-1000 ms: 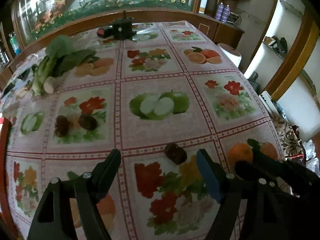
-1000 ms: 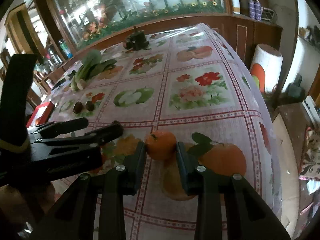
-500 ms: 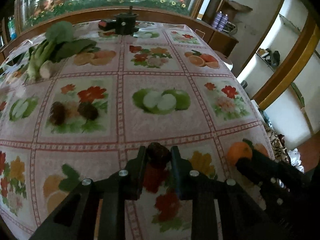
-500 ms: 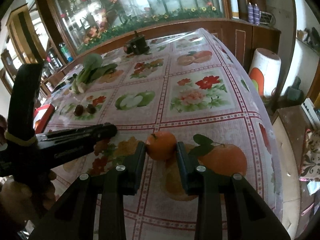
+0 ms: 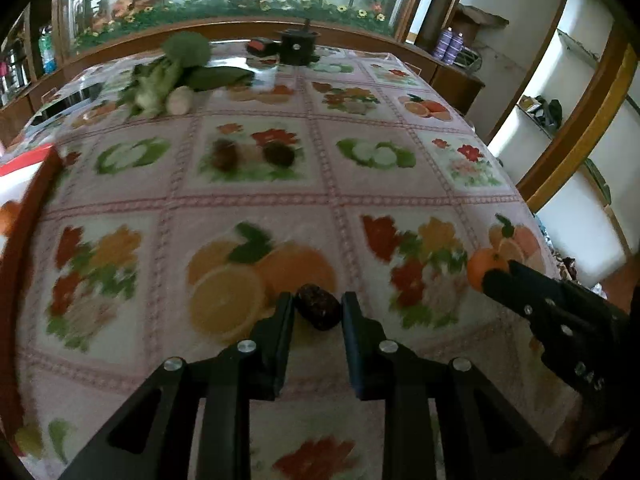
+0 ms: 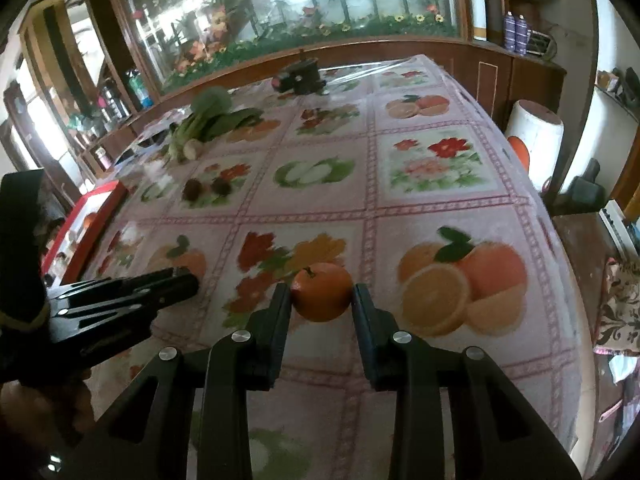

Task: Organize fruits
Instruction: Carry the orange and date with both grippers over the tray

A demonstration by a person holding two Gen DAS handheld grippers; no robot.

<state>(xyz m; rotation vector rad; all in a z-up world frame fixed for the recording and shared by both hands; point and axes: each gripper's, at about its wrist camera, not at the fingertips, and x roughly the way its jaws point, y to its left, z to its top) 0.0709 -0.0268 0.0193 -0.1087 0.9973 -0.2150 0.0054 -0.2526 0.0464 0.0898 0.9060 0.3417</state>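
My left gripper [image 5: 317,312] is shut on a small dark brown fruit [image 5: 318,311] and holds it above the flowered tablecloth. My right gripper [image 6: 321,298] is shut on a small orange [image 6: 321,291]; the orange also shows at the right of the left wrist view [image 5: 482,267]. Two more dark fruits [image 5: 278,154] lie on the cloth further back; they also show in the right wrist view [image 6: 208,188]. The left gripper shows side-on in the right wrist view [image 6: 184,280].
A red-rimmed tray [image 6: 100,216] sits at the table's left edge; it also shows in the left wrist view [image 5: 28,200]. Leafy greens [image 5: 176,68] and a black device [image 5: 298,46] lie at the far end. The table edge drops off on the right [image 6: 560,240].
My left gripper closed on the dark fruit, lifted it and moved left across the cloth. My right gripper kept hold of the orange and moved left too.
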